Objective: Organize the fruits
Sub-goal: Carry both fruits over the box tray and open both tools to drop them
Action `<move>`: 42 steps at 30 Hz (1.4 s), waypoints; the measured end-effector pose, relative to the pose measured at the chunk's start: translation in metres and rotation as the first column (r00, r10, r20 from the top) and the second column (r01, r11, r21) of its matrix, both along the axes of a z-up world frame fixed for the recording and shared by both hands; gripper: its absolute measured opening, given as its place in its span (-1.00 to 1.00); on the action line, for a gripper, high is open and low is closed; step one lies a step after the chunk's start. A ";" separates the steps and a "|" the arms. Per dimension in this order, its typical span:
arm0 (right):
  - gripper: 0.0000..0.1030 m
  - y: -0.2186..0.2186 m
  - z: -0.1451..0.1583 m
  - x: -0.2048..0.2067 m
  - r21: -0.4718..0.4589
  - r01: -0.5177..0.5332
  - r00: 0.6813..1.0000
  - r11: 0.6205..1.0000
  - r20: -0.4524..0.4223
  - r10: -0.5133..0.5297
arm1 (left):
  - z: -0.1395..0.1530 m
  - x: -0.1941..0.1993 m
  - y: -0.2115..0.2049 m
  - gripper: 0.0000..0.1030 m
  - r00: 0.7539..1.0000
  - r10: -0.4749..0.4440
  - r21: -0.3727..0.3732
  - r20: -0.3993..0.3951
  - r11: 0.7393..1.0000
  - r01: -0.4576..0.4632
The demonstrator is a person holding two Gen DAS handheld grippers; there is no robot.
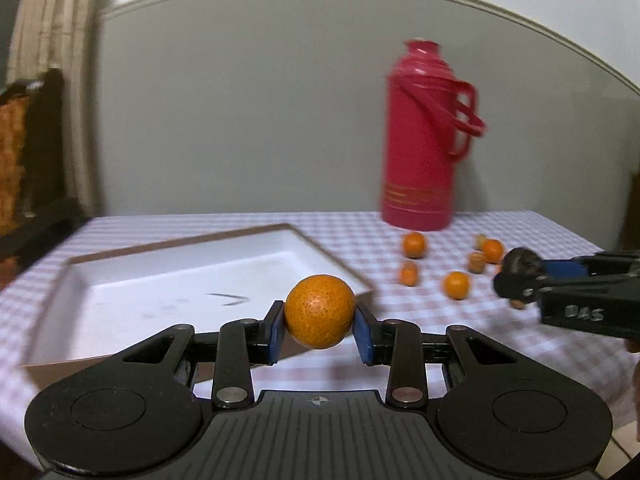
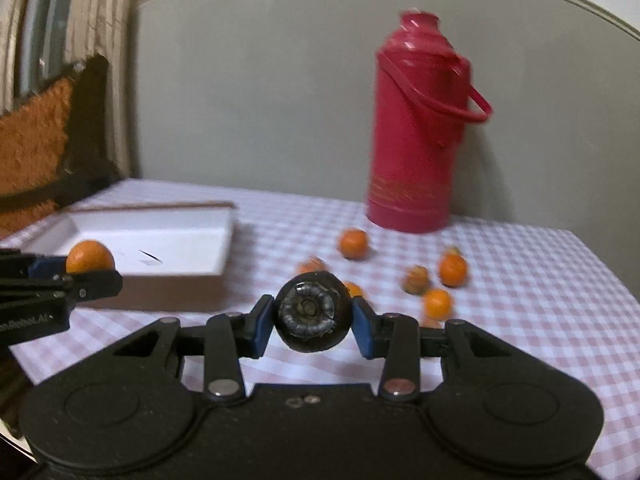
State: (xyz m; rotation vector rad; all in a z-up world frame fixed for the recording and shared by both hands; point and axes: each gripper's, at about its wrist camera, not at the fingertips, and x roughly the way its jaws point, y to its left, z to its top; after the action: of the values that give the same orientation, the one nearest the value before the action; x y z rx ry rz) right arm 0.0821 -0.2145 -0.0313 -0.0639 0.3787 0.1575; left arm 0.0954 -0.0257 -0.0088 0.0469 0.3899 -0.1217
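Note:
My left gripper (image 1: 319, 325) is shut on an orange fruit (image 1: 320, 311), held in the air over the near right corner of the shallow white box (image 1: 160, 276). The same orange fruit (image 2: 90, 257) shows at the left edge of the right wrist view. My right gripper (image 2: 313, 322) is shut on a dark round fruit (image 2: 312, 312) with a grey ringed end facing the camera; the dark fruit (image 1: 520, 264) also shows at the right of the left wrist view. Several small orange fruits (image 2: 353, 243) lie loose on the checked cloth (image 2: 520, 280).
A tall red thermos (image 1: 420, 136) with a handle stands at the back of the table against the grey wall. A dark chair with an orange cushion (image 2: 36, 136) stands at the left. The table's right edge (image 2: 600, 280) falls away close to the loose fruits.

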 end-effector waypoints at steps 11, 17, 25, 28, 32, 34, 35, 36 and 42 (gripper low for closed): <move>-0.36 0.079 0.018 -0.003 -0.013 -0.191 0.977 0.982 0.096 0.191 | 0.015 -0.017 0.102 -0.30 0.967 0.246 -0.036 0.070 0.969 -0.244; -0.36 0.104 0.022 0.025 0.001 -0.226 0.967 0.974 0.121 0.224 | 0.011 -0.001 0.132 -0.30 0.943 0.321 -0.036 0.085 0.947 -0.319; -0.36 0.116 0.012 0.079 0.027 -0.214 0.973 0.976 0.092 0.211 | 0.008 0.043 0.154 -0.30 0.926 0.367 -0.039 0.086 0.930 -0.365; -0.36 0.120 0.011 0.097 0.027 -0.212 0.974 0.977 0.085 0.209 | 0.008 0.060 0.158 -0.30 0.926 0.369 -0.033 0.081 0.929 -0.368; -0.36 0.125 0.009 0.118 0.020 -0.219 0.974 0.976 0.066 0.217 | 0.005 0.078 0.164 -0.30 0.924 0.377 -0.036 0.062 0.926 -0.375; -0.36 0.128 0.008 0.130 0.011 -0.222 0.974 0.975 0.051 0.221 | 0.004 0.086 0.165 -0.30 0.922 0.383 -0.033 0.049 0.924 -0.382; -0.36 0.129 0.008 0.135 0.013 -0.221 0.974 0.975 0.045 0.220 | 0.003 0.091 0.166 -0.30 0.921 0.387 -0.030 0.045 0.922 -0.386; -0.36 0.129 0.008 0.141 0.013 -0.222 0.974 0.975 0.036 0.222 | 0.002 0.095 0.167 -0.29 0.920 0.391 -0.028 0.040 0.920 -0.390; 0.90 0.134 0.010 0.161 -0.040 -0.192 0.981 0.981 0.021 0.193 | -0.004 0.094 0.167 1.00 0.855 0.505 -0.017 0.122 0.862 -0.507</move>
State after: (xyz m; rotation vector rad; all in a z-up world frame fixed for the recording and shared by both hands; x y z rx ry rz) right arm 0.2429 -0.0804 -0.0209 -0.1394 0.3505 0.3404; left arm 0.1892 0.1415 -0.0131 -0.0349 0.2692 0.4076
